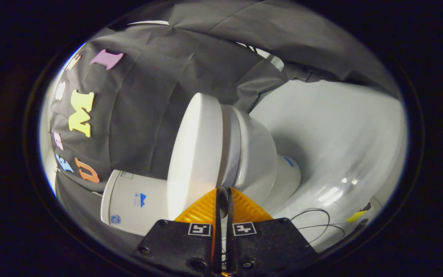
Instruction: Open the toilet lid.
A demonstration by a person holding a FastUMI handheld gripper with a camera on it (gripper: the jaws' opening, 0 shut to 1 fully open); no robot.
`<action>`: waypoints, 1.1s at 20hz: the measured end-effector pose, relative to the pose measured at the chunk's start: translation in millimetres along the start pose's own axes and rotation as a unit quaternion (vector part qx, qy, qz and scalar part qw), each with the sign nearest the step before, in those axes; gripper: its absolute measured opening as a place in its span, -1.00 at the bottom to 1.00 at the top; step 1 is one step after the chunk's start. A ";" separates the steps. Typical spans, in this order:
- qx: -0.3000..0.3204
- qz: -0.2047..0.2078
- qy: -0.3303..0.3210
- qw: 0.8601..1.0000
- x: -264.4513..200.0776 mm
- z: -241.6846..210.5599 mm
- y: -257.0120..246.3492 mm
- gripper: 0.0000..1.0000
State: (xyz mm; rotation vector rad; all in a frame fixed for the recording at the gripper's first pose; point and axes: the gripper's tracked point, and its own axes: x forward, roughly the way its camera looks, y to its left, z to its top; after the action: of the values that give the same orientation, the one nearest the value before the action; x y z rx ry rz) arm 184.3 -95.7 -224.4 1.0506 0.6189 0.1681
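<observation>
Just ahead of the clenched hand-held gripper [223,189] — white toilet lid [194,154], smooth, down on its seat.

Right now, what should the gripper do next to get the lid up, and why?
Probably lift the lid's front edge away from the seat. The gripper looks nearly closed, fingertips right at that seam, and the lid lies shut against the seat.

Toilet lid [194,154] just ahead of claw [223,191], tank [135,202] beyond.
</observation>
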 end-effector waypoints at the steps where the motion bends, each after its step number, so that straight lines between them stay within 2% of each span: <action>1: -0.003 -0.003 -0.001 1.000 0.2 0.3 -0.1 -0.87; 6: 0.012 -0.001 -0.007 1.000 -1.4 2.3 3.5 -0.87; 10: -0.017 -0.021 -0.010 1.000 -1.5 0.3 4.3 -0.88; 14: -0.003 -0.022 -0.017 1.000 -5.3 1.9 10.3 -0.88; 22: -0.025 -0.034 -0.031 0.999 -13.2 4.2 26.3 -0.90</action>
State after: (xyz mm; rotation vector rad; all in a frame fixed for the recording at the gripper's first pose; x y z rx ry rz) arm 180.0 -91.1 -195.4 0.9827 0.5898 0.0905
